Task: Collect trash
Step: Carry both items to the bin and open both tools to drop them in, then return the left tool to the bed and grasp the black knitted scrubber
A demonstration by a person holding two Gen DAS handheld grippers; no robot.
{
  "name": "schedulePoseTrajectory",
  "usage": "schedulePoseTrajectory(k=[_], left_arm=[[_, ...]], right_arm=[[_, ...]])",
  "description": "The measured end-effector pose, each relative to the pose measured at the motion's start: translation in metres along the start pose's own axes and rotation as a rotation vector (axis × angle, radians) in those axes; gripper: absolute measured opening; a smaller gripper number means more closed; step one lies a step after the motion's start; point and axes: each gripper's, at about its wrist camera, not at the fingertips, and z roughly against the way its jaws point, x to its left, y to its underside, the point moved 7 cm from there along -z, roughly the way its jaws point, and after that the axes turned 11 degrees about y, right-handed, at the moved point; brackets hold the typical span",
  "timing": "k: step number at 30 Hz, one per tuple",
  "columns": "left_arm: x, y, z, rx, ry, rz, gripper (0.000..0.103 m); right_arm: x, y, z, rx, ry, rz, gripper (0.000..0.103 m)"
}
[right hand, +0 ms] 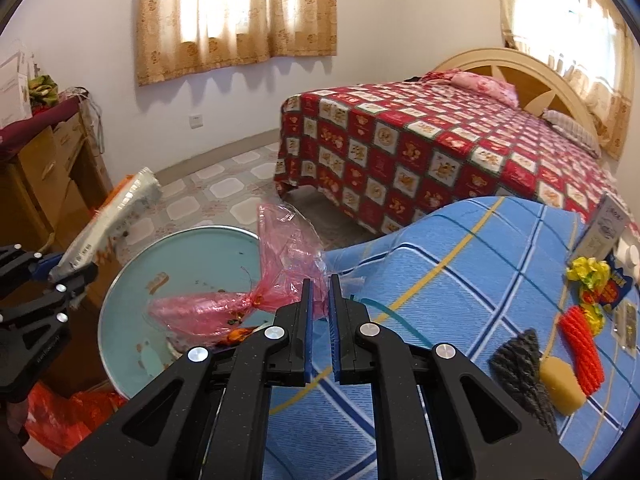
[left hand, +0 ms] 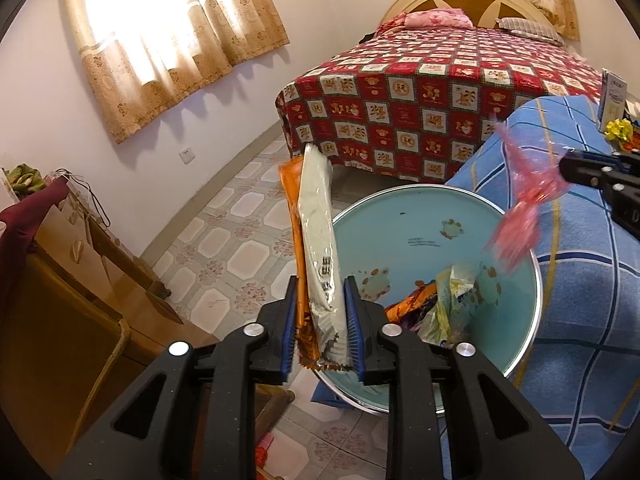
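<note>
A round light-blue bin stands on the tiled floor beside a blue checked surface, with crumpled wrappers in its bottom. My left gripper is shut on a white packet and an orange wrapper, which stand upright over the bin's near rim. In the right wrist view the left gripper sits left of the bin. My right gripper pinches a corner of a pink plastic bag that hangs over the bin. The left wrist view shows this bag blurred below the right gripper.
On the blue checked cloth lie a yellow crumpled wrapper, red netting, a dark grey piece, a yellow block and a white carton. A bed stands behind, a wooden cabinet to the left.
</note>
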Motion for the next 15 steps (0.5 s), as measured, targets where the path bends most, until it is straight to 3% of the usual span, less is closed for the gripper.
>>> schedulePoseTrajectory(k=[2,3,4,11,15], left_arm=[[-0.005,0.000,0.001,-0.006,0.019,-0.005,0.027],[-0.008,-0.001,0.002,-0.009,0.020,-0.007,0.036],[-0.008,-0.001,0.002,-0.011,0.020,-0.008,0.040],[-0.013,0.002,0.000,-0.006,0.020,-0.010,0.063],[-0.015,0.006,-0.003,0.002,0.019,-0.001,0.077]], right_arm=[[0.003,0.000,-0.001,0.002,-0.028,-0.006,0.018],[0.004,0.001,-0.001,0.006,-0.045,-0.011,0.033],[0.005,0.001,0.000,0.004,-0.053,-0.016,0.038],[0.001,0.006,0.005,-0.002,-0.046,-0.039,0.046],[-0.021,0.019,0.021,-0.015,-0.011,-0.047,0.048]])
